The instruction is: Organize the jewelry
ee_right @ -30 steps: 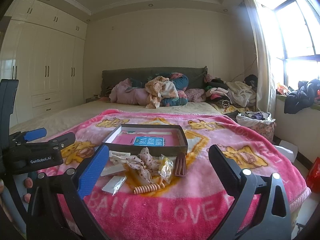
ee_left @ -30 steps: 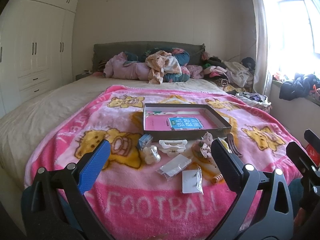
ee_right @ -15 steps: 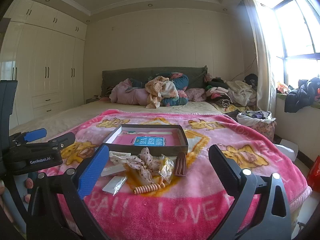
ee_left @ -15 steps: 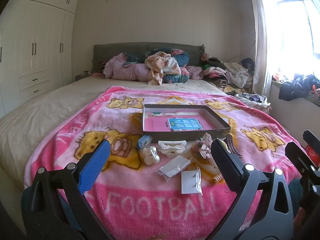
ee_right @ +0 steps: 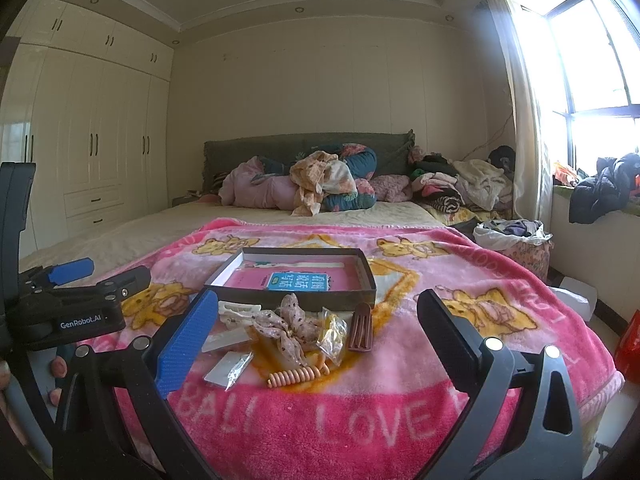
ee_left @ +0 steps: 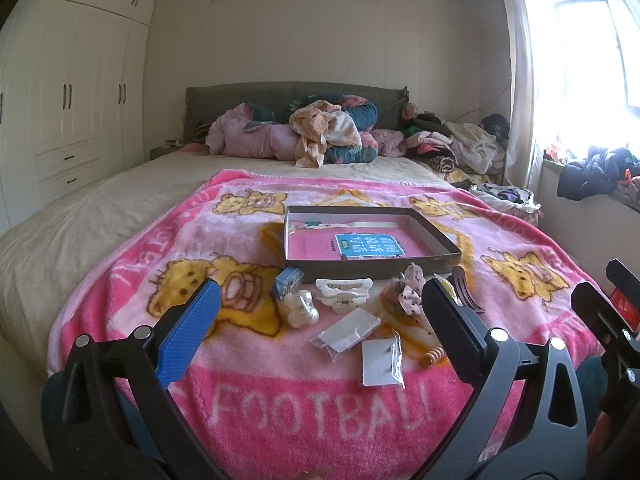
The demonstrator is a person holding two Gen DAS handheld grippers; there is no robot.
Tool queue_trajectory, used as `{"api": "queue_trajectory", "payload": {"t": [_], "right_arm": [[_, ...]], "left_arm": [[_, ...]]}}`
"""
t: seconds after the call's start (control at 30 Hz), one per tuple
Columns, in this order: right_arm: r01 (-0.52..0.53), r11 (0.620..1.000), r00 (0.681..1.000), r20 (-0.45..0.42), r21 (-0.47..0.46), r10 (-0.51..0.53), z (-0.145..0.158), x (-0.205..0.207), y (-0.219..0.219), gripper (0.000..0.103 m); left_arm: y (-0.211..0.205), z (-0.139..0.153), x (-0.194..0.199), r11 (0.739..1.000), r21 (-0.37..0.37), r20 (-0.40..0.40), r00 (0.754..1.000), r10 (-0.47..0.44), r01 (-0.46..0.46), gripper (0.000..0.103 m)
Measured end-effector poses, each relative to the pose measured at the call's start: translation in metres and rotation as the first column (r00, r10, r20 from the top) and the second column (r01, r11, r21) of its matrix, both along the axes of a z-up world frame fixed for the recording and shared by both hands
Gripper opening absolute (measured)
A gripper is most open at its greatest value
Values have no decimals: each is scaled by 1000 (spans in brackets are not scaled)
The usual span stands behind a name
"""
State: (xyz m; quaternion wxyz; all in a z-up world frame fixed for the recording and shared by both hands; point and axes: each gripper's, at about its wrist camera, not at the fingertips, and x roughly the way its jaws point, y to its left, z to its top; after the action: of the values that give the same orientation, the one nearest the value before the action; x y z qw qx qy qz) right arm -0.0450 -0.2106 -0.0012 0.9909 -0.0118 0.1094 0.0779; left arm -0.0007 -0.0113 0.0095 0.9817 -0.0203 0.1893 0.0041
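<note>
Barely shifted since a second ago, with both views framing the same scene. Left gripper (ee_left: 320, 320) hovering low over the pink blanket (ee_left: 280, 408), fingers wide apart, holding nothing. Right gripper (ee_right: 316, 328) likewise spread and empty. Ahead at 12 o'clock, shallow brown box (ee_left: 368, 266) lying on the blanket. Just before it, loose jewelry scattered: white hair claw (ee_left: 343, 290), spotted fabric bow (ee_right: 290, 326), brown clip (ee_right: 361, 326), orange coil tie (ee_right: 294, 377), earring card in plastic (ee_left: 382, 360) nearest, toward 1 o'clock.
</note>
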Motion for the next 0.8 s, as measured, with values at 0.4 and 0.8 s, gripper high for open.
{"api": "queue_trajectory", "payload": {"t": [0.4,0.8], "right_arm": [[-52,999,997,-58,-14,52,-5,17,10,97],[-138,990,978,-161,-39,131,-19,69,34,97]], "left_arm": [[22,-5,9,999,-42,-41,999,22,-24,92],[62,-17,43,997,-56,-109,993,51,-57,92]]}}
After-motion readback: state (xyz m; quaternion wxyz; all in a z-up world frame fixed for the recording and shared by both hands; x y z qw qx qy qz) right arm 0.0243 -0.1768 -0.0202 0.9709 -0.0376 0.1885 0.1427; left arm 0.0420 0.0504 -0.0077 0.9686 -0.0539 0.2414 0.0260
